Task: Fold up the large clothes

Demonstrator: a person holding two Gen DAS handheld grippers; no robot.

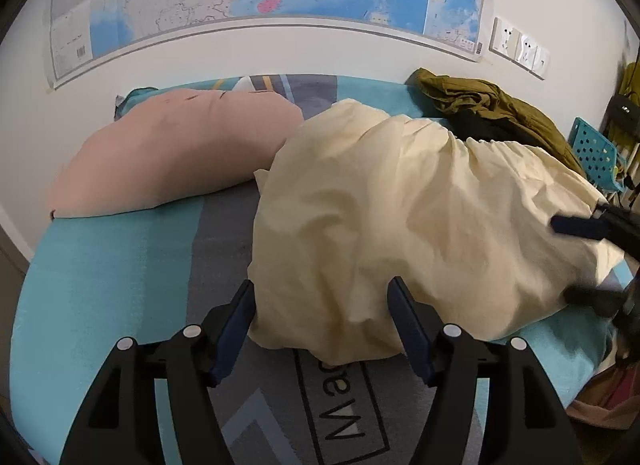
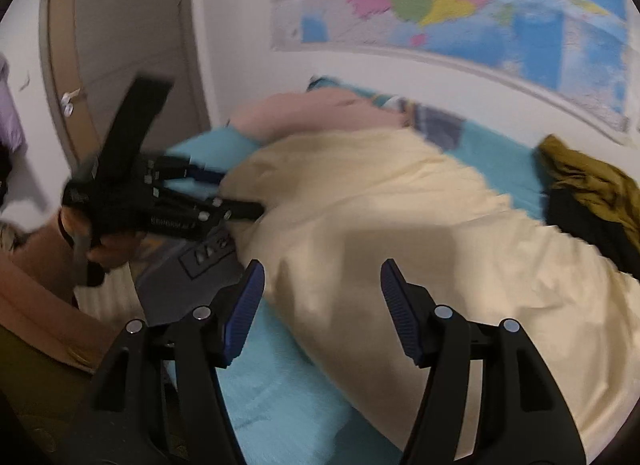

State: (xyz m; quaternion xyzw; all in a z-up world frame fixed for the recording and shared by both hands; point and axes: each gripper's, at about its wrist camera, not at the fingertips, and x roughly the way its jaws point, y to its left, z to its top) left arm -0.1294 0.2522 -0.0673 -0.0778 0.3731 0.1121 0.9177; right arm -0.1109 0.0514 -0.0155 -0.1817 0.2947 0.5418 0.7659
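Clearly both the left gripper (image 1: 322,323) and right gripper (image 2: 322,313) stand apart and empty over the cream garment (image 1: 400,217) (heaped on the teal bed (image 1: 104,265)), so pinching one rumpled layer may skew the fold

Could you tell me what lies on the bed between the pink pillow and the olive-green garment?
The cream garment lies heaped between the pink pillow and the olive-green garment, seen best in the left wrist view.
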